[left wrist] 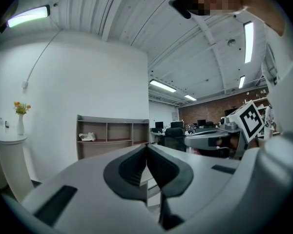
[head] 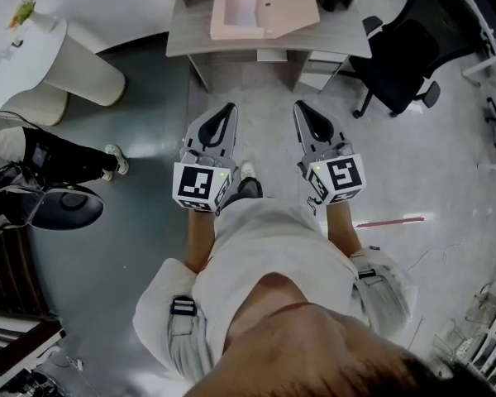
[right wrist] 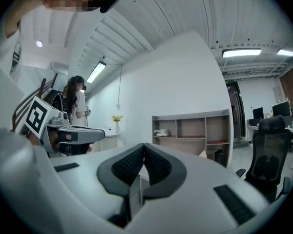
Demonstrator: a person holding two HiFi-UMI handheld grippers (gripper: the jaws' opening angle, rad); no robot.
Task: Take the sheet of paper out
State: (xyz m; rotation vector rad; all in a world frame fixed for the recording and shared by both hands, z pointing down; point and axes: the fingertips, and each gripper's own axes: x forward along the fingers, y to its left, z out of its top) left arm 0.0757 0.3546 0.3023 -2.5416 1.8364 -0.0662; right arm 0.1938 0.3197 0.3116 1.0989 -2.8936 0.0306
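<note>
The left gripper is held level, its jaws pressed together with nothing between them. The right gripper sits beside it at three o'clock and is closed the same way (pads meeting at the tips, empty). Both are over the floor, short of the bench at twelve o'clock. On the bench lies an open pink folder, and the white sheet of paper rests inside its left half. A black office chair stands at two o'clock.
</note>
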